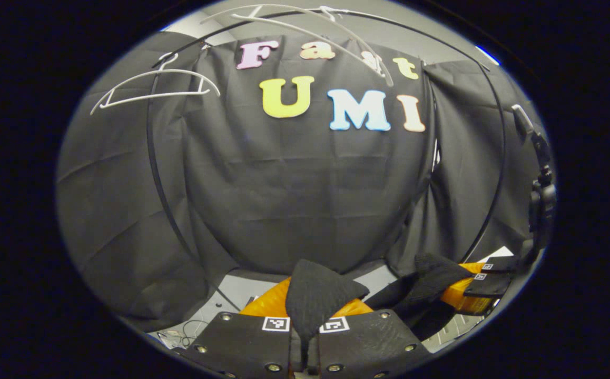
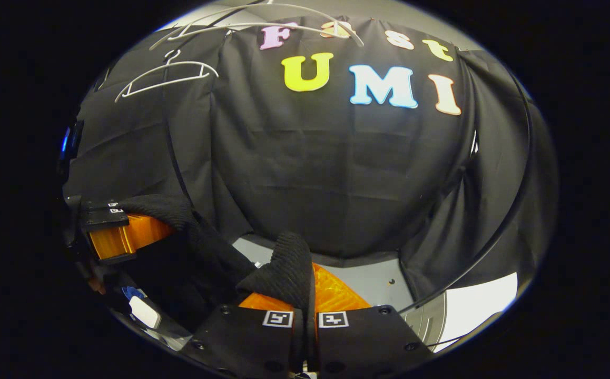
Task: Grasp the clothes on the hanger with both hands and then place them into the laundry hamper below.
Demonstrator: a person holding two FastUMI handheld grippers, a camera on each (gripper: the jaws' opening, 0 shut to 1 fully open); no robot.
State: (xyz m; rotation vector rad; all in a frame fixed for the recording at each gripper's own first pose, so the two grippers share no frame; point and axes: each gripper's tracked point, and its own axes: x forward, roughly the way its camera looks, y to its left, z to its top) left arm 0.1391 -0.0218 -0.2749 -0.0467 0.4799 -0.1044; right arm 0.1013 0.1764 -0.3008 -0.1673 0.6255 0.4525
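Your left gripper (image 1: pixel 305 310) is clamped on a fold of the black knit garment (image 1: pixel 315 300), which sticks up between its jaws. The cloth stretches across to your right gripper (image 2: pixel 305 302), clamped on another fold. Two bare white hangers (image 1: pixel 155 89) hang above.

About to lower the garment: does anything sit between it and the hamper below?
Cannot tell: the hamper is out of frame. The black garment is off the white hangers, pinched by the left gripper and the right gripper; nothing visible blocks it.
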